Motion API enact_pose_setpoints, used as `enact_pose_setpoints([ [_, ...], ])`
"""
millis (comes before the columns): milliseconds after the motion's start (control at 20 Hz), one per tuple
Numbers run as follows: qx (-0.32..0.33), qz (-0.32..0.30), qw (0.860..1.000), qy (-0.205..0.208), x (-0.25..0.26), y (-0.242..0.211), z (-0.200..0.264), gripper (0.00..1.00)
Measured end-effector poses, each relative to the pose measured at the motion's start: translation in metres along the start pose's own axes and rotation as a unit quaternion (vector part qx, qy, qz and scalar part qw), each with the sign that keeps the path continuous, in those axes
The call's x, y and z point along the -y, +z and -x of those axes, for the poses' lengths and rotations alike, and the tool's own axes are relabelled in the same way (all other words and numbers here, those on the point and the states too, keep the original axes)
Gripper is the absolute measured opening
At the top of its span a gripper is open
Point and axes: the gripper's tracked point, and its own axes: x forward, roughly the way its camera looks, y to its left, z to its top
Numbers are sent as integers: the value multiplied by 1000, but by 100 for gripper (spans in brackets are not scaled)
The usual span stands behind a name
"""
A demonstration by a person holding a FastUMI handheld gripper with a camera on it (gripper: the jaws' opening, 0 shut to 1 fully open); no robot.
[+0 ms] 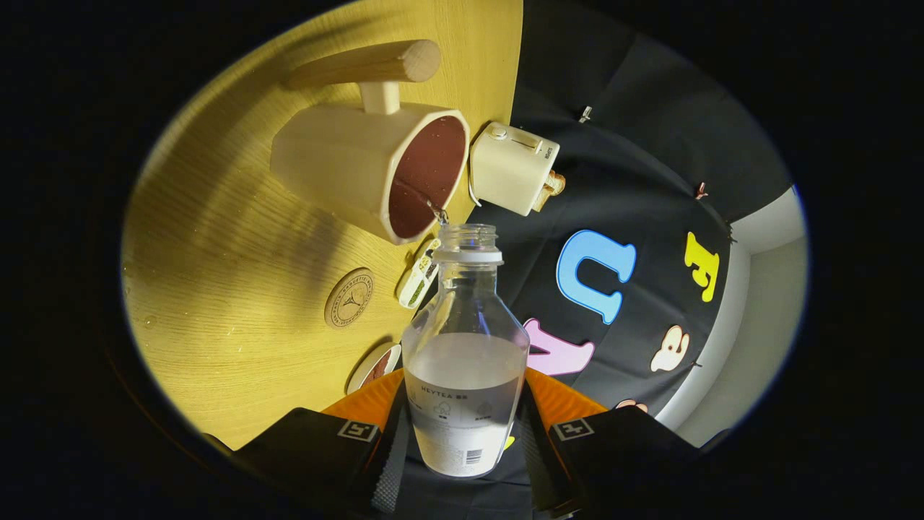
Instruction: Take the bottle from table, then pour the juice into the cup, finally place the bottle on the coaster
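A: The claw [465, 440] has the bottle [465, 361] clamped between its two fingers, one pressing on each side of the lower body, closed only as far as the bottle's width.

B: And the whole view is rolled over. The bottle is uncapped, its open neck pointing at the cup [375, 166], with pale liquid filling roughly the lower half.

A: A thin stream runs from the bottle's mouth to the cup's rim. The cup is cream outside, reddish-brown inside, and stands on the wooden desk [238, 253] with a thick wooden handle [368, 63].

B: The round wooden coaster [349, 297] lies on the desk, bare, between the cup and the fingers.

A: Just past the cup sits a small cream toaster [512, 167]. A small white object [419, 274] lies by the bottle's neck; I can't tell what it is.
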Motion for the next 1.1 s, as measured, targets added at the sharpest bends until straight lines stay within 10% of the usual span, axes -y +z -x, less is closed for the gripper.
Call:
enact_pose_setpoints([
  [1100,41,121,991,-48,30,18,-12,72],
])
